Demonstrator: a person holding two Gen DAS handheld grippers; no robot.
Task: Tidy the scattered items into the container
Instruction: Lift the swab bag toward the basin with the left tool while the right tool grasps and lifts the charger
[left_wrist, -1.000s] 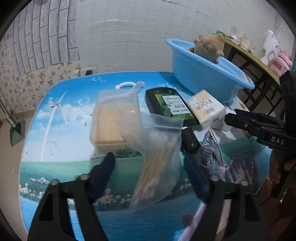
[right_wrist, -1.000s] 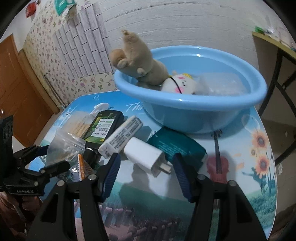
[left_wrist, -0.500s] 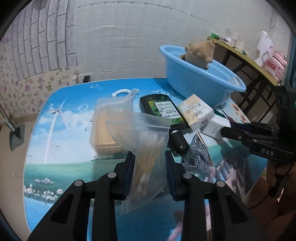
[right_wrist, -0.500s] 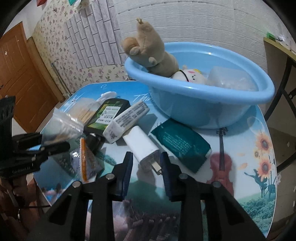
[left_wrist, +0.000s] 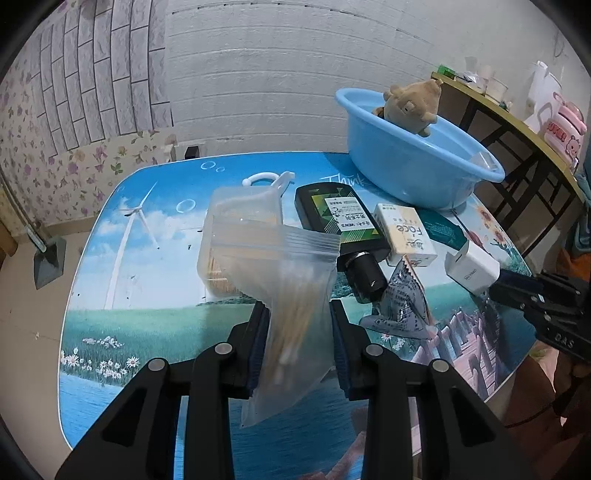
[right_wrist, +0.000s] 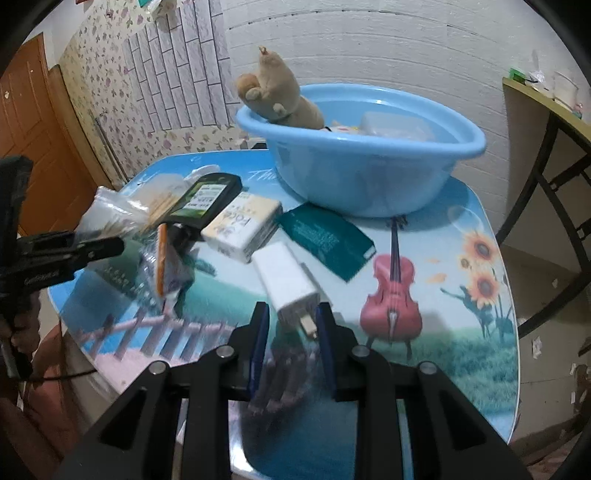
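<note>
L gripper (left_wrist: 297, 341): I've got it pinching the clear bag of cotton swabs (left_wrist: 286, 295) by its lower half; top of the bag flops up and far, so I hold low to keep the sticks bunched.
Bag position: lifted off the table (left_wrist: 96, 280), hanging btwn the jaws, near edge of the table below it.
Swab box (left_wrist: 240, 236): clear plastic, lying flat just behind the bag, white hook end pointing far. Not gripped.
Black bottle (left_wrist: 340, 225): flat on its side, cap toward me, touching the cream box (left_wrist: 404, 234) on its R.
Snack packet (left_wrist: 400, 299): crumpled, near-centre, just R of my L jaws; could snag if I swing R low.
R gripper (right_wrist: 290, 332): jaws pressed in on the white charger (right_wrist: 286, 282) at its plug end, prongs sticking toward me btwn the pads.
Green pouch (right_wrist: 325, 240): flat, btwn the charger and the basin (right_wrist: 369, 184), touching neither that I can tell.
Basin: blue, far R of the table; plush toy (right_wrist: 280, 99) leans over its L rim, other bits inside.
Room: R half of the basin looks open, so I'd judge the drop goes there, clear of the toy.
Edges: table's R edge sits close beside the basin; open tabletop near R over the violin print.
Path: I'd lift both loads above the rim first; rim height is the main obstacle.
</note>
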